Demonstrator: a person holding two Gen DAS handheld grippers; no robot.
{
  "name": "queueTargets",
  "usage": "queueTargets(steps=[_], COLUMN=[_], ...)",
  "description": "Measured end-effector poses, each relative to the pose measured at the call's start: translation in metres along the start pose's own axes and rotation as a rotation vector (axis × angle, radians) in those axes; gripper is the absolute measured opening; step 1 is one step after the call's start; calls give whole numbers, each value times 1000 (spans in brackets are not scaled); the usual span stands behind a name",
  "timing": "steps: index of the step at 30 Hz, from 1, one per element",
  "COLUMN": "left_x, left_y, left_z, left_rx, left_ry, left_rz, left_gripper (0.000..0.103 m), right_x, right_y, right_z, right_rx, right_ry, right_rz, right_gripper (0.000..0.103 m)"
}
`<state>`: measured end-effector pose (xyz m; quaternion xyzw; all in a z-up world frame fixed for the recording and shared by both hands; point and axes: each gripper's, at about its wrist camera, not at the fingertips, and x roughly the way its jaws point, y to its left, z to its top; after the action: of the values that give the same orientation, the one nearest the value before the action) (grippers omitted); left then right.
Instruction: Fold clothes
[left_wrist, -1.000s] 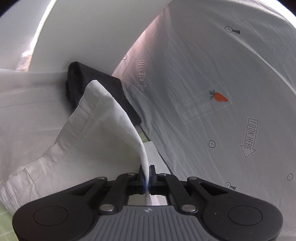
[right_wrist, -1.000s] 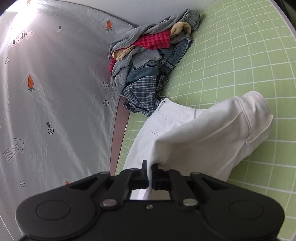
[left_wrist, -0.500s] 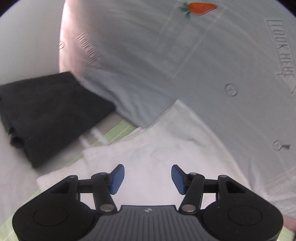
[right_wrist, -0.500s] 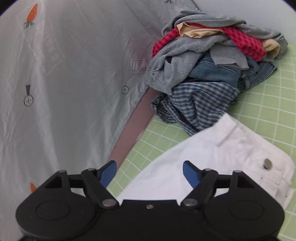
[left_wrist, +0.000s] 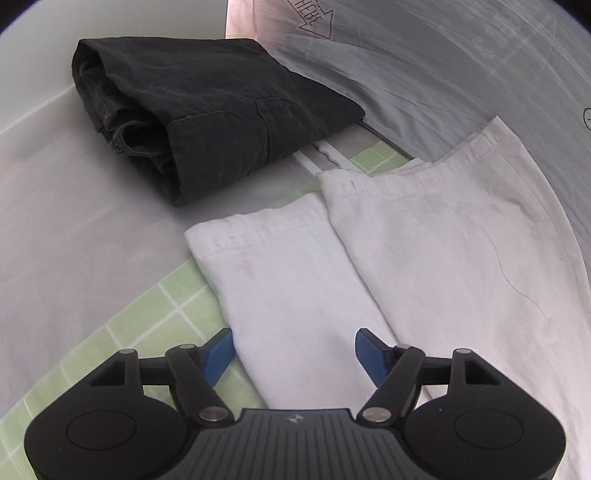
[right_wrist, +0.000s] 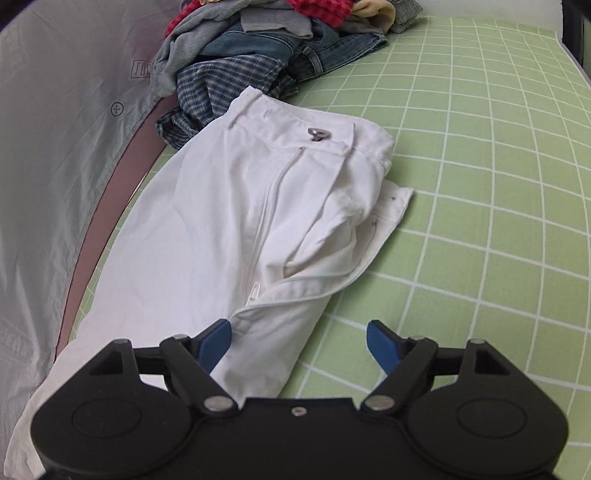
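White trousers lie on the green grid mat. The left wrist view shows their two leg ends (left_wrist: 388, 258) side by side, hems toward the far edge. My left gripper (left_wrist: 294, 354) is open and empty just above the nearer leg. The right wrist view shows the waist end (right_wrist: 258, 206) with a metal button (right_wrist: 318, 133) and an open fly, partly rumpled. My right gripper (right_wrist: 299, 345) is open and empty over the waist's near edge.
A folded black garment (left_wrist: 192, 107) lies beyond the leg hems on a white surface. A pile of mixed clothes (right_wrist: 266, 55) sits past the waistband. A grey printed sheet (right_wrist: 48, 155) hangs along the mat's (right_wrist: 480, 184) edge.
Both grippers were shut on the white trousers a second ago and lifted them. They have let go, opened, and the trousers now lie flat on the mat.
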<state>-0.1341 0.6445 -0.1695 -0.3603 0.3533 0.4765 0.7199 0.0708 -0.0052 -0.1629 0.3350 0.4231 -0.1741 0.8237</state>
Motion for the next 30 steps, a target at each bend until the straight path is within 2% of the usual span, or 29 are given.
queueTargets(steps=[2,3,4,5,7,8,10,12,15,19,23,28,30], left_x=[3,4,5,5,5,4,-3,-15,-36,-70,-109,-130,-134], left_y=[-7,-11,-14,-16,-19,-14,-2,12,24,46,76,111,119], left_z=[0,0,0,-1,-1,0,-1,-4,-18,-55,-113,-189,-204], left_rx=[14,28,43,68,109,80,20,-29,-27,-20,-13,10,-2], left_ry=[-8,-13,-17,-19,-22,-16,-19,-36,-45,-38,-4,80,84], left_rz=[15,27,42,65,105,97,82,41,28,19,10,15,16], left_gripper=[72,63,48,5,3,2,2,2,2,3,3,3,4], right_x=[3,5,7,11,20,24,26,25,19,1,-10,-23,-24], right_y=[5,8,11,15,20,25,32,35,25,16,-13,-56,-72], right_z=[-1,-1,-2,-3,-6,-7,-9,-10,-6,0,17,35,39], right_rx=[13,22,32,44,46,29,-21,-66,-71,-156,-113,-133,-150], right_ry=[7,13,21,37,68,86,100,91,84,36,24,-11,-7], right_rz=[28,42,54,59,59,59,78,59,99,111,133,85,68], right_gripper=[82,83,84,85,85,87,73,46,30,25,25,24,26])
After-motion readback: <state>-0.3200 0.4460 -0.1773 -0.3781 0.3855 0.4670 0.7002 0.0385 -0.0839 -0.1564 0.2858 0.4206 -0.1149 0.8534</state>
